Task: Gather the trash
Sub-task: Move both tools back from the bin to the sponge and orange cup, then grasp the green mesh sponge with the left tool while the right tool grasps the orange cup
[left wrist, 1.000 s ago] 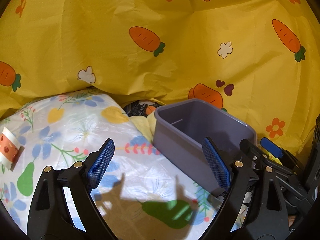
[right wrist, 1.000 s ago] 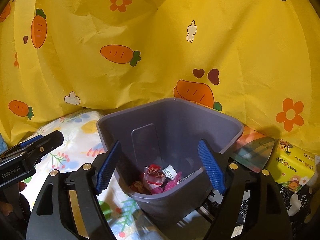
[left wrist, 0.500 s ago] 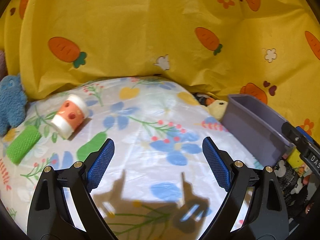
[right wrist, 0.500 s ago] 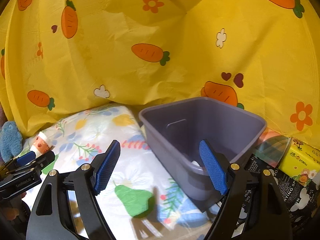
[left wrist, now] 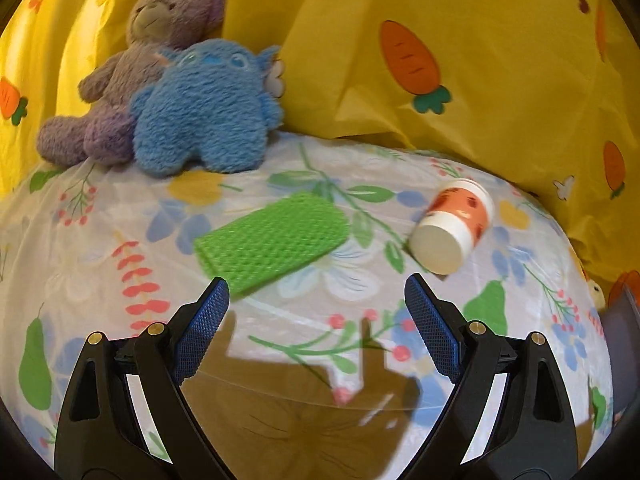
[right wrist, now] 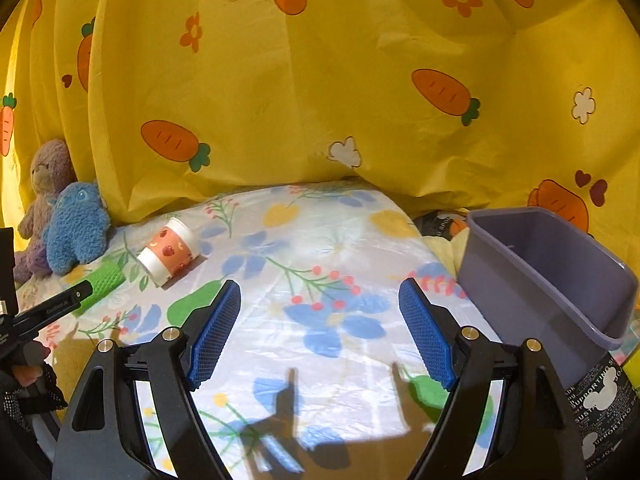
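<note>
Green mesh sleeve (left wrist: 272,238) beside paper cup (left wrist: 454,230); plush toys (left wrist: 204,106) behind

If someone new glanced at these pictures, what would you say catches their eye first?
Probably the yellow carrot-print curtain filling the background, then the blue plush leaning on the purple bear at the far left. On the floral sheet lie a tipped cup and a green pad; the grey bin stands right.
</note>
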Tool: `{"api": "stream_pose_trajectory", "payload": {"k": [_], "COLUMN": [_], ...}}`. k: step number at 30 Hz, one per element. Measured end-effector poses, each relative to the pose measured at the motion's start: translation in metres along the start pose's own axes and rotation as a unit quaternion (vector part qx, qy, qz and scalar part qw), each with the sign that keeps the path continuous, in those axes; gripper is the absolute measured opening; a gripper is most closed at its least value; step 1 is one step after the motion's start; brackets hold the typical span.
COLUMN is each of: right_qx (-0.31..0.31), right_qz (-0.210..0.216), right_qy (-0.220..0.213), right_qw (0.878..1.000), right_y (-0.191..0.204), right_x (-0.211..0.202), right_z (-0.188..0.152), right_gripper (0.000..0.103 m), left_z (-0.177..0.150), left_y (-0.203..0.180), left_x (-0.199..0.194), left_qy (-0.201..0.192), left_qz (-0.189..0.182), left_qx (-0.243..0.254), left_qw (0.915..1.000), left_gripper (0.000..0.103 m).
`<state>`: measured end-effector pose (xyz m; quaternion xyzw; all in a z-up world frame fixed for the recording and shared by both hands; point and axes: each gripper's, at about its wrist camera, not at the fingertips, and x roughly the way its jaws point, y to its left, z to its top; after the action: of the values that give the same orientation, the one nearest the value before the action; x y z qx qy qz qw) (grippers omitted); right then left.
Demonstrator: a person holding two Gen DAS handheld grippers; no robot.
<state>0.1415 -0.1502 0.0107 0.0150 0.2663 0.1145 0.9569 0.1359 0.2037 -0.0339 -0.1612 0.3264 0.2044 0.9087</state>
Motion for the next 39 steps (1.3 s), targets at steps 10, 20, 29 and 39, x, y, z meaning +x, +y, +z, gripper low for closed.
{"api": "stream_pose_trajectory", "payload": {"k": [10,20,29,39], "right_qx": [-0.024,-0.048,-0.036,-0.011], "right_qz": [0.037,0.070,0.090,0.092], "right_qy": [0.029,0.060,0.099,0.157], "right_qw": [0.999,0.995,0.990,0.983], "right_y": [0.051,0.101,0.129,0.166], "right_x": [0.039,0.071,0.116,0.175], "right_z": [0.010,0.023,0.025,0.022], "right_gripper": [0.079,0.079,0.079,0.079], "left_z": [0.009,0.017,0.026,0.030], "left_y": [0.052,0.054,0.064,0.071], "left_x": [0.045,0.063,0.047,0.041], "left_qy": [0.062,0.070,0.011,-0.005], "left_qz": [-0.067,-0.135,-0.111,-0.106], "left_qx": [-0.102,-0.133,-0.134,-0.133], "left_qw": [0.9905,0.9794,0.9847,0.9854], "left_gripper": [0.062,0.012,0.006,0.006]}}
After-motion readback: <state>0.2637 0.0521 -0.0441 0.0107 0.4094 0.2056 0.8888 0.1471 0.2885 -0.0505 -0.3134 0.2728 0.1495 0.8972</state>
